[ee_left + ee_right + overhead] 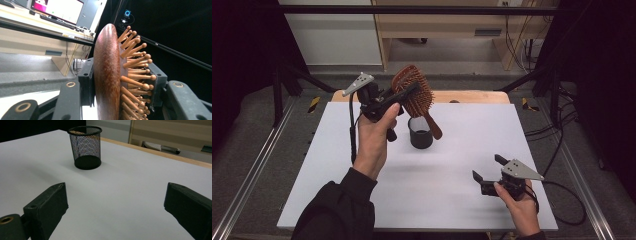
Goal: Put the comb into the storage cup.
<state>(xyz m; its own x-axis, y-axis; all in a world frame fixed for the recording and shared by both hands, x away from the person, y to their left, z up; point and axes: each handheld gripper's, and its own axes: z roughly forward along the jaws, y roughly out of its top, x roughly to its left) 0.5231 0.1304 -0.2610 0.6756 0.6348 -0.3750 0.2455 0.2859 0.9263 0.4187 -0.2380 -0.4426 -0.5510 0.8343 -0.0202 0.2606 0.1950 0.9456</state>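
Observation:
My left gripper (404,95) is raised above the back of the table, shut on the head of a brown wooden hairbrush (414,92). In the left gripper view the brush's wooden back (106,75) and its pegs sit clamped between the two jaws. The brush handle slants down to the right, above a black mesh cup (420,132). That cup (85,146) stands upright, seen from the right gripper's side. My right gripper (488,167) rests low near the table's front right, open, with nothing between its jaws.
The white tabletop (442,190) has a wooden strip along its far edge (472,96). Black metal frame bars run on both sides. A wooden cabinet (442,25) and cables stand behind the table.

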